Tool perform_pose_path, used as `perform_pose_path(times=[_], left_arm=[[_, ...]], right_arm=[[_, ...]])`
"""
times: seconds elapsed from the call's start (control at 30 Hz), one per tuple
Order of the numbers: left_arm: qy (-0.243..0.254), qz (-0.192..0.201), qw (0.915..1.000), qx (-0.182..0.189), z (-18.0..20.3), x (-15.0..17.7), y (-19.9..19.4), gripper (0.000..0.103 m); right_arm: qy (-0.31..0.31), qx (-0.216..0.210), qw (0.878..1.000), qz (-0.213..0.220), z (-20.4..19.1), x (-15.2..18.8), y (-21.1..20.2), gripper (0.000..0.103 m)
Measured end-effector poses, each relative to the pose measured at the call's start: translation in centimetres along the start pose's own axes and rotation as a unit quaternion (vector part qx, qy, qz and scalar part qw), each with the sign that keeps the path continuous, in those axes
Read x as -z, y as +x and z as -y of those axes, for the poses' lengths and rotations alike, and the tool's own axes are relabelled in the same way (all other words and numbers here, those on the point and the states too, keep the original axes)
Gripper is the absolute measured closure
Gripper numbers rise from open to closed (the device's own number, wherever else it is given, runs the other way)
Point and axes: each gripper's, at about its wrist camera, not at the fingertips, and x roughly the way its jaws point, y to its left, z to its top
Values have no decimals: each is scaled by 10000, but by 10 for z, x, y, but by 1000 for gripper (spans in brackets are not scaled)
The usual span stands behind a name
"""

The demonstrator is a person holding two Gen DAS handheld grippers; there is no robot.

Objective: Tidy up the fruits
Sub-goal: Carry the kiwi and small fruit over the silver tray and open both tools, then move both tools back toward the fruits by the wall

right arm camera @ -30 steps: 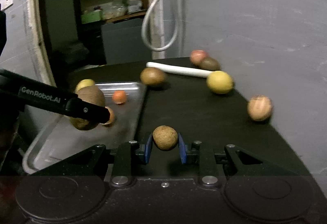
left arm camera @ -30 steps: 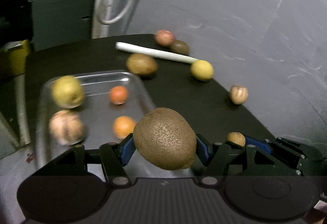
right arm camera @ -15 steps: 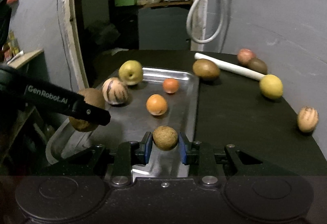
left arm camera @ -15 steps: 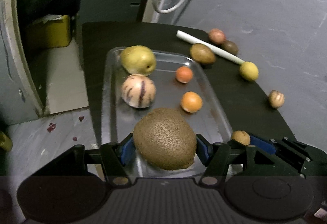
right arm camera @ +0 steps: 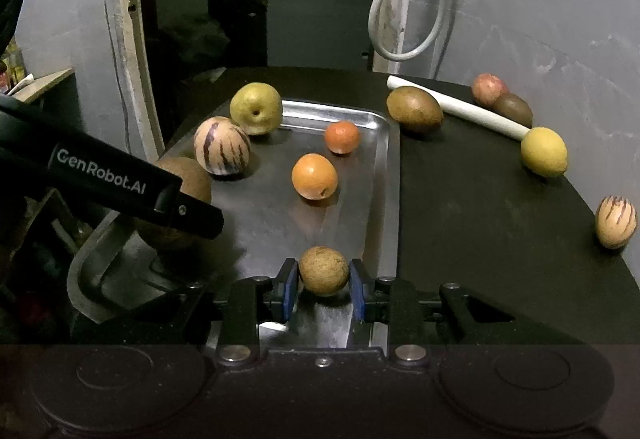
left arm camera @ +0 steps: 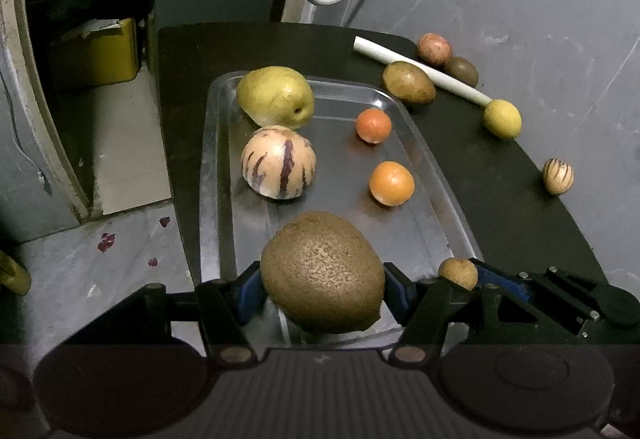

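My left gripper is shut on a large brown kiwi and holds it over the near end of the metal tray. My right gripper is shut on a small round brown fruit over the tray's near edge; it also shows in the left wrist view. In the tray lie a green pear, a striped pepino melon and two small oranges.
On the black table right of the tray lie a brown kiwi, a white stick, a reddish fruit, a dark fruit, a lemon and a small striped fruit. A grey wall stands behind.
Both grippers have moved left from over the black table to over the tray, each still holding its fruit. The fruits in the tray and on the table have not moved.
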Motion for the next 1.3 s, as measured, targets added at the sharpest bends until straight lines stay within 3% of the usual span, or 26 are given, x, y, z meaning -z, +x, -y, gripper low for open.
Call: perform_pose_path(times=[0.37, 0.53, 0.83, 1.3], left_arm=[[178, -202, 9996, -116, -2, -2, 4, 37], [30, -190, 9998, 50, -4, -4, 1, 32], [-284, -48, 9992, 271, -10, -5, -9, 23], [-344, 250, 9981, 439, 2, 4, -31, 7]], right_arm=[[-34, 92, 10000, 6, -4, 3, 2, 73], [-19, 63, 9999, 109, -4, 2, -5, 55], [-9, 98, 9994, 318, 0, 1, -25, 33], [561, 467, 9961, 502, 26, 12, -59, 5]])
